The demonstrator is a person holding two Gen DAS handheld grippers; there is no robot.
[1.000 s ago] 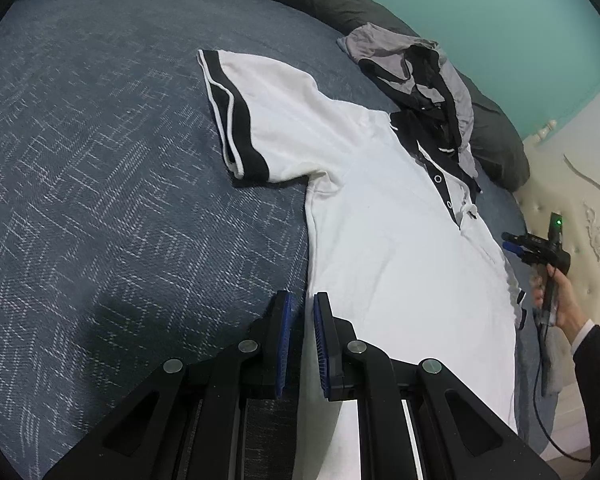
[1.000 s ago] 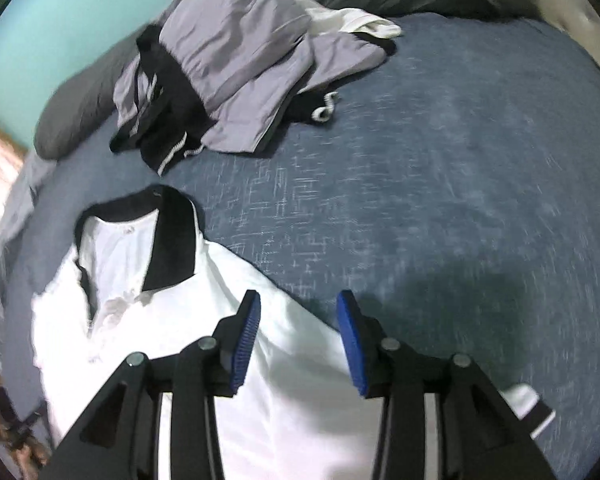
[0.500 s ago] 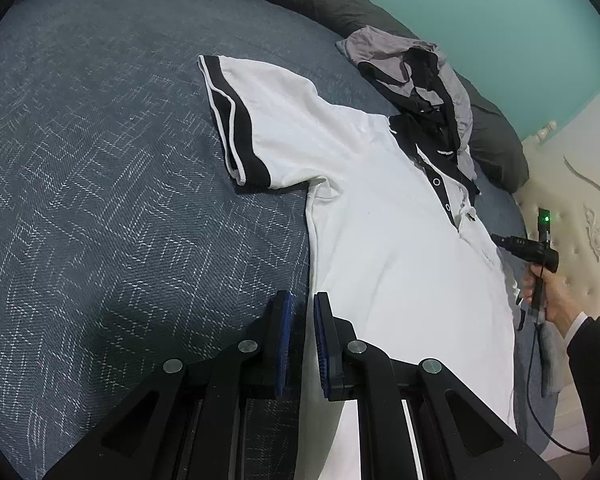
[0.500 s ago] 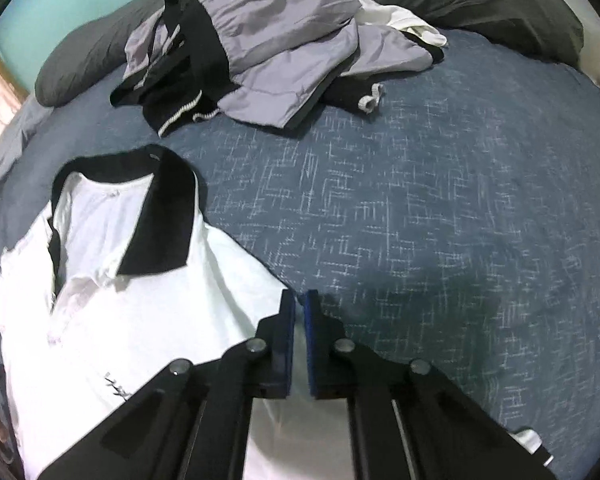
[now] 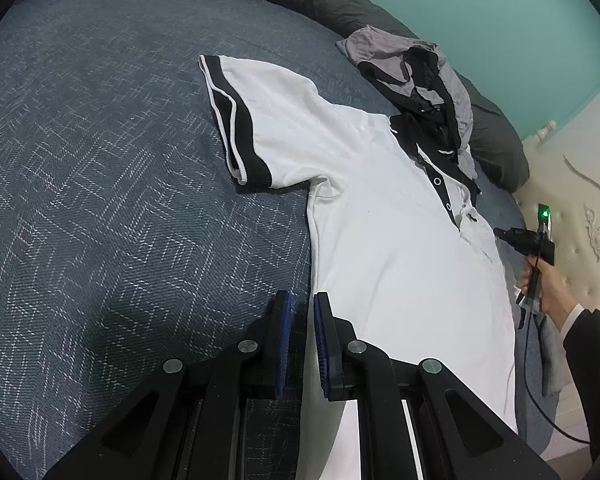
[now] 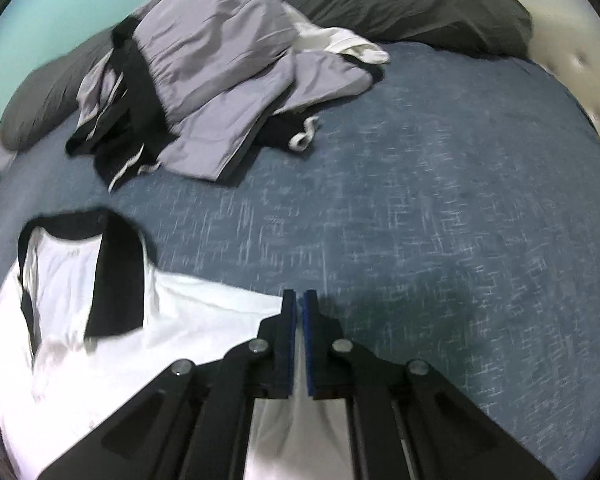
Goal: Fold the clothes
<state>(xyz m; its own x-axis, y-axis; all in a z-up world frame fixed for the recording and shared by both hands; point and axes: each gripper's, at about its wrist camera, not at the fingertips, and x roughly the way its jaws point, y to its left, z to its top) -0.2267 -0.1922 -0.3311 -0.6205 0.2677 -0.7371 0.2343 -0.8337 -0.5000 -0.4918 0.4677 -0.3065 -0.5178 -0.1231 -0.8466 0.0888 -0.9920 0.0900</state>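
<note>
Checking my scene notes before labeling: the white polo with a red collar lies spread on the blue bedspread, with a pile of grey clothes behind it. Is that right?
Not quite: the white polo has a black collar, not red, as the right wrist view shows. It does lie on the blue bedspread, with the pile of grey clothes behind it.

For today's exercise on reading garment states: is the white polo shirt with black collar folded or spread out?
Spread out: the white polo shirt with black collar lies flat on the blue bedcover, sleeve extended, no fold visible.
</note>
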